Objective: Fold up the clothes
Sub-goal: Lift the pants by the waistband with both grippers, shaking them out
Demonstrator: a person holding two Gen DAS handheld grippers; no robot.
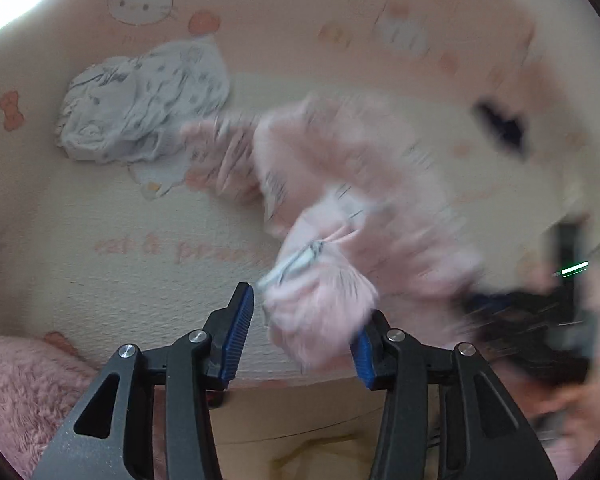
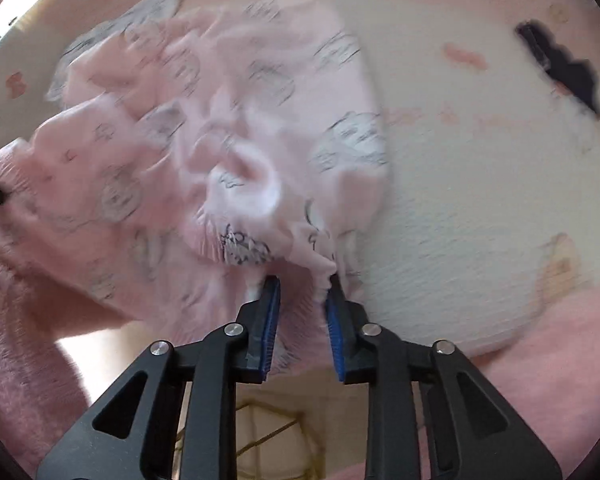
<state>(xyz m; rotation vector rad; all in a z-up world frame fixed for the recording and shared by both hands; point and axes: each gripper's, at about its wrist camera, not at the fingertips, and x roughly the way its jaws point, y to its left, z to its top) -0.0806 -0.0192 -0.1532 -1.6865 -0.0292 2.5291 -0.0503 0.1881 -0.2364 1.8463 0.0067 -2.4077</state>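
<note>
The bedspread [image 1: 100,208] under everything is showing pink cartoon cat faces, bows and a line of pink lettering; the blur is leaving only a few letters legible, something like "at &" followed by a word starting "p". No brand or label is readable on any cloth.

The pink garment [image 1: 340,184], printed with grey-outlined cat faces, is lying crumpled on the bedspread. In the left wrist view a bunched corner of it, with a grey-and-white edge, is sitting between the jaws of the left gripper [image 1: 304,344]. Those jaws are standing apart; the cloth is lying against the right-hand blue pad, while the left-hand pad is clear of it, so nothing is being pinched there.

In the right wrist view the right gripper [image 2: 304,320] is hanging over the near edge of the same pink garment [image 2: 228,120]. Its 2 jaws are drawn near together with a gathered fold of the pink cloth running down into the gap; the fold is touching the right-hand pad, but whether both pads are pressing it I cannot tell.

Beyond the pink garment a grey-white printed garment [image 1: 144,108] is lying in a heap. A small dark object [image 2: 560,64] is resting on the bedspread well apart from the pink garment. A fluffy pink blanket [image 1: 24,392] is covering the near corner.
</note>
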